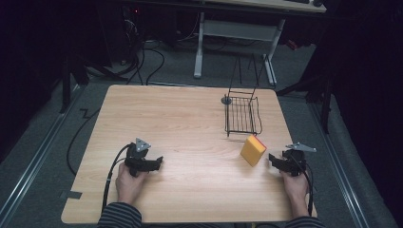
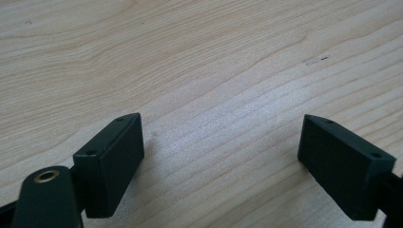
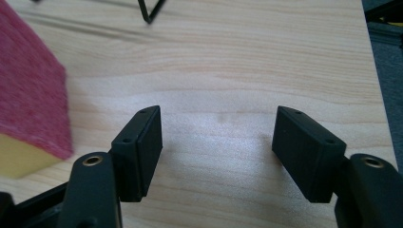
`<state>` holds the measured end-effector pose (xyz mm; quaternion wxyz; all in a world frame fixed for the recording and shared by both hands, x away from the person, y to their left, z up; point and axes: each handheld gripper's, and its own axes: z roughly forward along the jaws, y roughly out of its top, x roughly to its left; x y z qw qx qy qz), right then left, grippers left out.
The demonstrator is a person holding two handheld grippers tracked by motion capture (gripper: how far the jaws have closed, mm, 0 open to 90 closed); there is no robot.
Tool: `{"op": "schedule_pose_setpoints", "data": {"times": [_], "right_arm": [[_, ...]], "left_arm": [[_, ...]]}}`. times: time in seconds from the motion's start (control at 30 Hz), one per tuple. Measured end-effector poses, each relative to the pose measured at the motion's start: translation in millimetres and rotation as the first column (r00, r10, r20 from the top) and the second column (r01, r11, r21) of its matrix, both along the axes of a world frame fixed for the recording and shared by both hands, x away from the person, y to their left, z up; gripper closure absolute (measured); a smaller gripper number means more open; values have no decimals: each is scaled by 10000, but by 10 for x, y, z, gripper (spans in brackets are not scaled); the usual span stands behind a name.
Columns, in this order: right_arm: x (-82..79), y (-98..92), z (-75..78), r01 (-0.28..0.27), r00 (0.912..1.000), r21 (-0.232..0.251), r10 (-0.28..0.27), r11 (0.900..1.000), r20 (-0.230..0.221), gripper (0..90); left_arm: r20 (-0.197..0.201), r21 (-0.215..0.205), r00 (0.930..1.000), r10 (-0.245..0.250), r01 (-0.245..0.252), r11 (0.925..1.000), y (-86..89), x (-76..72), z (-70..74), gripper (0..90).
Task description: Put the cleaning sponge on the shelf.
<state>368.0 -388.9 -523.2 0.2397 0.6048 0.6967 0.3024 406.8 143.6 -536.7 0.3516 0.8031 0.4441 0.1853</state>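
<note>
Standing on edge, the sponge (image 1: 253, 150) tilts between rack (image 1: 242, 114) and right tongs (image 1: 274, 160).

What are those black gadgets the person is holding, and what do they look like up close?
They are two hand-held grippers. The left gripper and the right gripper are matte black, each ending in two flat rectangular jaws with small screw holes and brass-coloured pivot rings. Each carries a grey three-cornered plate on top and trails a black cable. The person's sleeves are dark with thin light stripes.
</note>
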Motion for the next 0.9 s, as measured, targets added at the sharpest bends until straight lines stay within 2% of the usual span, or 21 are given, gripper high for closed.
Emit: {"op": "schedule_pose_setpoints", "data": {"times": [0.13,0.3,0.47,0.63,0.73,0.9], "right_arm": [[-33,-50,70,26,9990,541,-49,9985,439,360],[-36,-55,175,-51,9989,517,27,9986,476,359],[-38,-5,282,-213,9957,465,170,9987,911,366],[-56,32,389,-393,9893,535,313,9978,1426,372],[-94,38,449,-417,9859,801,281,9959,1651,371],[-165,56,556,-653,9757,982,428,9930,2151,371]], "left_arm": [[2,7,10000,0,0,10000,0,0,0,161],[-4,18,10000,6,-6,10000,-1,-1,1,161],[2,7,10000,5,-5,10000,-1,-1,0,162],[3,6,10000,5,-5,10000,-1,-1,0,162],[0,4,10000,7,-7,10000,-1,-1,0,162],[1,5,10000,5,-5,10000,-1,-1,0,161]]}}
